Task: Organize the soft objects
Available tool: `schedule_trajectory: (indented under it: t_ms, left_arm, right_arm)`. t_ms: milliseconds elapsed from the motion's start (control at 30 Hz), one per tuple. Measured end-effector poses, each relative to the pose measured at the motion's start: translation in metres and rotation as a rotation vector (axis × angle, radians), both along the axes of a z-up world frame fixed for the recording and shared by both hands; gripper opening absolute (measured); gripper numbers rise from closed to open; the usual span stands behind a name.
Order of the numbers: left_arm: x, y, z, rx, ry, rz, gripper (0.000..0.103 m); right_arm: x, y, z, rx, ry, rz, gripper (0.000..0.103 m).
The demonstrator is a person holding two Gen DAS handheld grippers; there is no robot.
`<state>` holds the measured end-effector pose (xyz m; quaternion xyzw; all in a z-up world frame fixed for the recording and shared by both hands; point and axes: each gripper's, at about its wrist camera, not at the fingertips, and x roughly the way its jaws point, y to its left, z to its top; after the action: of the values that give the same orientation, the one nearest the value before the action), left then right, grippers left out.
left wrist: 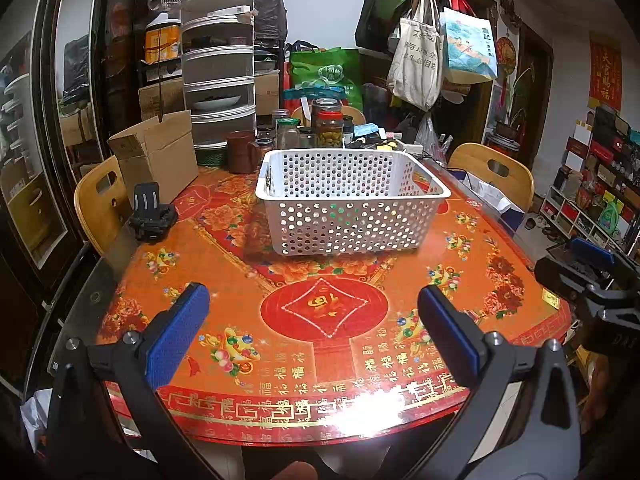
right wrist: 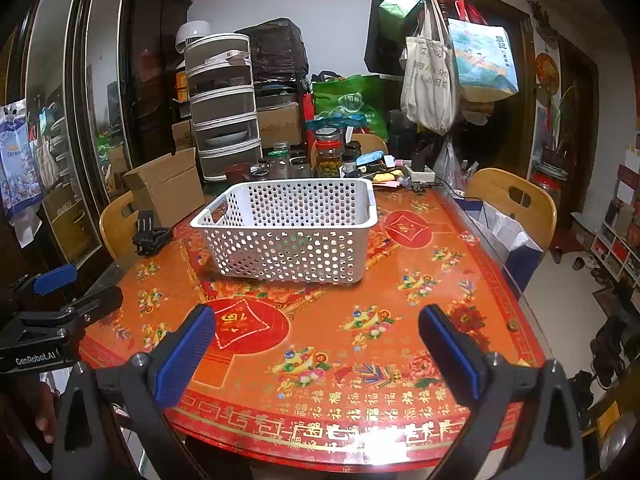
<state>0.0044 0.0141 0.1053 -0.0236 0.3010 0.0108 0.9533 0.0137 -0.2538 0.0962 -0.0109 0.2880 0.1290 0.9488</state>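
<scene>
A white perforated plastic basket (left wrist: 348, 197) stands on the middle of the table (left wrist: 256, 280), which has a red and orange patterned cloth under glass. What I see of the basket's inside holds nothing. My left gripper (left wrist: 313, 294) hovers open over the near table edge, its blue pads wide apart, with the basket straight ahead. My right gripper (right wrist: 318, 314) is also open and holds nothing; the basket (right wrist: 280, 225) lies ahead and slightly left of it. Each gripper shows at the edge of the other's view: right gripper (left wrist: 576, 264), left gripper (right wrist: 80, 288). No soft object shows on the table.
An open cardboard box (left wrist: 160, 152) and a black clip-like mount (left wrist: 154, 216) sit at the table's left. Glass jars (left wrist: 328, 128) and a stacked drawer tower (left wrist: 220, 72) crowd the far edge. Wooden chairs (left wrist: 496, 172) flank the table. Bags hang on a coat rack (left wrist: 420, 56).
</scene>
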Motion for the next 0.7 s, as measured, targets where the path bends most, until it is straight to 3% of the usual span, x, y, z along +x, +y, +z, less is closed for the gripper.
schedule_trajectory:
  t_ms: [700]
  left_arm:
    - [-0.0020,-0.0024,-0.0082,-0.009,0.005,-0.005,0.103]
  right_arm:
    - [-0.0006,0.0008,-0.0002,-0.004,0.001,0.001,0.101]
